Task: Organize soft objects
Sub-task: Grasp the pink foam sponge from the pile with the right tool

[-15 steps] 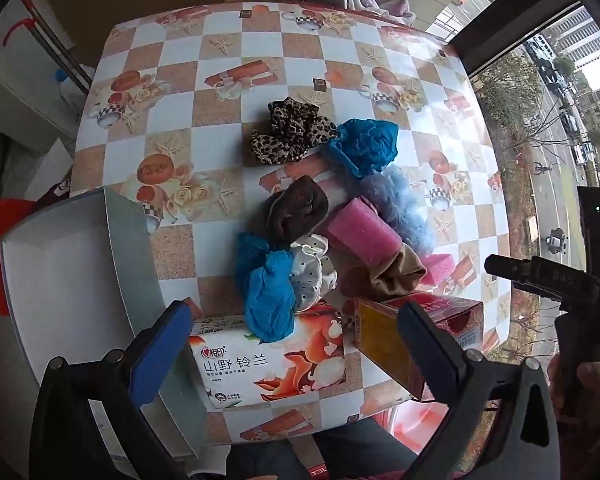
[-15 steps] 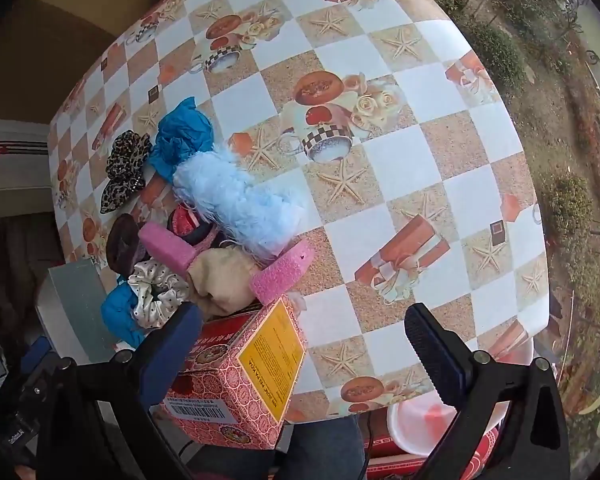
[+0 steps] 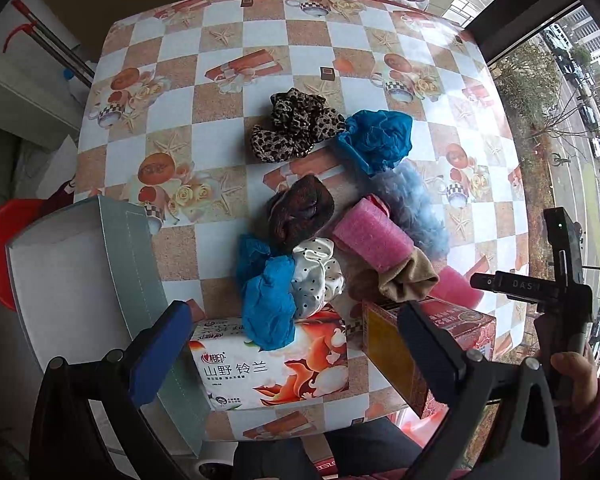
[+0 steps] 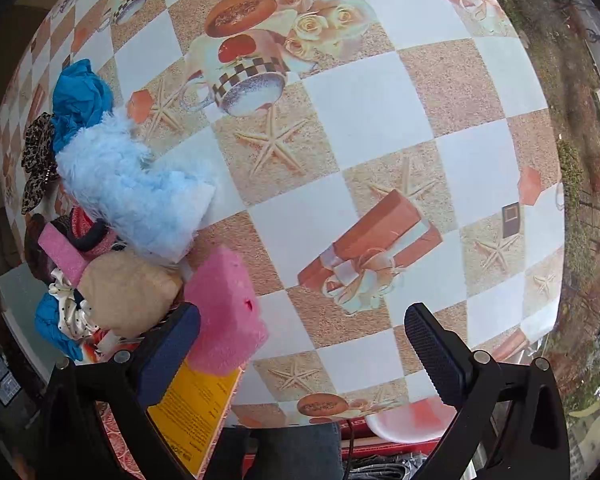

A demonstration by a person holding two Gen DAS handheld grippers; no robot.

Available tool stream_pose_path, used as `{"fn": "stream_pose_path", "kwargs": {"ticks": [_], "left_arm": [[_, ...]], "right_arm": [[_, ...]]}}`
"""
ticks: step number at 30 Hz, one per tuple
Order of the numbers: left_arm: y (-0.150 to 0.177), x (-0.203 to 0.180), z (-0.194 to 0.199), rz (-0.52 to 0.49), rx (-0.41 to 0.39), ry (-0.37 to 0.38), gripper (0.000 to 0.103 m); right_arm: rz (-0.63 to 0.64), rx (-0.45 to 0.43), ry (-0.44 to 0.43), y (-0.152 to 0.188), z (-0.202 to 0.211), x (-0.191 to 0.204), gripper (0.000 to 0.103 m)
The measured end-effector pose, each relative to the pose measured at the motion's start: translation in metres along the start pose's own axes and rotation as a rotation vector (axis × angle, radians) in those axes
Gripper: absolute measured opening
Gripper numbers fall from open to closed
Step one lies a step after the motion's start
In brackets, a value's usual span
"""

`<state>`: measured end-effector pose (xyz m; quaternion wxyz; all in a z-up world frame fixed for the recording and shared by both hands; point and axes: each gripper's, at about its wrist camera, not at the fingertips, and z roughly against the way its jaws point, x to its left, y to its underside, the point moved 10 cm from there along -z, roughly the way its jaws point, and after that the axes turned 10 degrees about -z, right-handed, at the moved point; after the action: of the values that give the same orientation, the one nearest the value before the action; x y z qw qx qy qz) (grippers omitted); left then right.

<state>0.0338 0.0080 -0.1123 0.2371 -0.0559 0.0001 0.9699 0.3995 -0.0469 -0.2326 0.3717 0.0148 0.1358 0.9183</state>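
A heap of soft things lies mid-table: a leopard scrunchie (image 3: 296, 128), two blue cloths (image 3: 376, 140) (image 3: 268, 296), a brown scrunchie (image 3: 300, 210), a pink foam roll (image 3: 372, 238), a dotted white scrunchie (image 3: 316, 272), a tan cloth (image 3: 404, 280) and pale blue fluff (image 3: 416, 208). My left gripper (image 3: 296, 356) hangs open above a tissue pack (image 3: 276, 364). My right gripper (image 4: 300, 350) is open and low over the tablecloth, with a pink sponge (image 4: 224, 312) just beside its left finger. Fluff (image 4: 136, 192) and tan cloth (image 4: 128, 292) lie further left.
An open grey box (image 3: 80, 276) with a white inside sits at the table's left front corner. A red and yellow carton (image 3: 400, 352) stands at the front edge, under the sponge. A hand (image 3: 572, 376) holds the right gripper's handle. A window runs along the right.
The right gripper has come down much closer to the table, so the pink sponge and fluff look bigger. The left gripper has stayed where it was.
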Motion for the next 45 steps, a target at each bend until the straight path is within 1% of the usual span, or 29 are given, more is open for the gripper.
{"fn": "stream_pose_path", "kwargs": {"ticks": [1, 2, 3, 4, 5, 6, 8, 9, 11, 12, 13, 15, 16, 18, 20, 22, 23, 25, 26, 27, 30, 34, 37, 40, 41, 42, 43, 44, 45], "left_arm": [[-0.002, -0.002, 0.000, -0.003, -0.003, 0.003, 0.103], [-0.003, -0.003, -0.001, -0.007, -0.004, 0.005, 0.103], [-0.004, -0.004, -0.001, -0.012, -0.005, 0.005, 0.103], [-0.006, -0.005, -0.001, -0.019, -0.012, 0.002, 0.103], [-0.006, -0.005, -0.002, -0.024, -0.008, -0.002, 0.103], [-0.007, -0.006, -0.003, -0.026, -0.006, -0.002, 0.103], [-0.008, -0.005, -0.003, -0.028, -0.008, -0.009, 0.103], [-0.008, -0.005, -0.003, -0.029, -0.005, -0.010, 0.103], [-0.009, -0.003, -0.003, -0.030, -0.017, -0.034, 0.103], [-0.007, -0.002, -0.003, -0.028, -0.010, -0.028, 0.103], [-0.004, -0.004, -0.004, -0.024, 0.003, -0.004, 0.103], [-0.001, -0.002, -0.005, -0.017, 0.023, 0.003, 0.103], [0.001, 0.000, -0.006, -0.015, 0.033, 0.002, 0.103], [0.004, 0.002, -0.010, -0.010, 0.053, 0.007, 0.103], [0.005, 0.004, -0.014, -0.009, 0.076, 0.000, 0.103], [0.006, 0.004, -0.017, -0.008, 0.091, 0.007, 0.103], [0.005, 0.003, -0.017, -0.012, 0.089, 0.004, 0.103], [0.002, 0.002, -0.017, -0.031, 0.079, -0.012, 0.103], [-0.001, 0.002, -0.017, -0.044, 0.069, -0.022, 0.103], [-0.003, 0.002, -0.017, -0.057, 0.062, -0.034, 0.103], [-0.014, 0.004, -0.019, -0.098, 0.039, -0.067, 0.103], [-0.036, 0.010, -0.029, -0.149, 0.021, -0.095, 0.103], [-0.056, 0.015, -0.042, -0.166, 0.011, -0.106, 0.103], [-0.075, 0.015, -0.057, -0.190, 0.007, -0.097, 0.103], [-0.081, 0.016, -0.062, -0.199, 0.006, -0.106, 0.103], [-0.087, 0.017, -0.066, -0.209, 0.005, -0.109, 0.103], [-0.093, 0.017, -0.071, -0.217, 0.004, -0.112, 0.103], [-0.099, 0.016, -0.074, -0.224, 0.002, -0.116, 0.103], [-0.105, 0.016, -0.078, -0.234, 0.001, -0.120, 0.103]], "right_arm": [[-0.002, -0.037, 0.092, -0.003, 0.002, -0.021, 0.102], [-0.018, -0.048, 0.112, -0.003, 0.002, -0.034, 0.102], [-0.048, -0.035, 0.061, -0.001, 0.001, -0.041, 0.102], [-0.074, -0.022, -0.037, 0.000, -0.004, -0.037, 0.102], [-0.088, -0.003, -0.099, 0.004, -0.004, -0.038, 0.102], [-0.078, 0.014, -0.137, 0.009, -0.006, -0.036, 0.102], [-0.047, 0.031, -0.117, 0.023, -0.011, -0.036, 0.102], [-0.051, 0.043, -0.092, 0.028, -0.007, -0.037, 0.102], [-0.072, 0.070, -0.147, 0.047, -0.029, -0.022, 0.102], [-0.088, 0.078, -0.158, 0.056, -0.036, -0.022, 0.102], [-0.097, 0.074, -0.161, 0.064, -0.042, -0.024, 0.102], [-0.072, 0.047, -0.150, 0.083, -0.055, -0.029, 0.102], [-0.046, 0.021, -0.153, 0.098, -0.068, -0.033, 0.102], [0.015, 0.004, -0.147, 0.121, -0.082, -0.032, 0.102], [0.069, -0.010, -0.108, 0.147, -0.101, -0.032, 0.102], [0.102, -0.022, -0.090, 0.164, -0.118, -0.030, 0.102], [0.113, -0.025, -0.087, 0.172, -0.129, -0.019, 0.102], [0.128, -0.037, -0.047, 0.176, -0.143, -0.009, 0.102], [0.126, -0.045, -0.037, 0.170, -0.141, -0.007, 0.102], [0.118, -0.052, -0.037, 0.171, -0.145, -0.007, 0.102], [0.069, -0.098, -0.007, 0.167, -0.149, -0.020, 0.102], [-0.006, -0.135, -0.036, 0.167, -0.149, -0.030, 0.102], [0.023, -0.155, -0.072, 0.186, -0.153, -0.018, 0.102], [0.089, -0.165, -0.031, 0.216, -0.171, 0.005, 0.102], [0.097, -0.160, -0.025, 0.227, -0.179, 0.011, 0.102], [0.097, -0.154, -0.023, 0.237, -0.189, 0.015, 0.102], [0.091, -0.153, -0.009, 0.246, -0.195, 0.029, 0.102], [0.086, -0.141, -0.009, 0.245, -0.205, 0.040, 0.102], [0.079, -0.135, -0.005, 0.256, -0.214, 0.044, 0.102]]}}
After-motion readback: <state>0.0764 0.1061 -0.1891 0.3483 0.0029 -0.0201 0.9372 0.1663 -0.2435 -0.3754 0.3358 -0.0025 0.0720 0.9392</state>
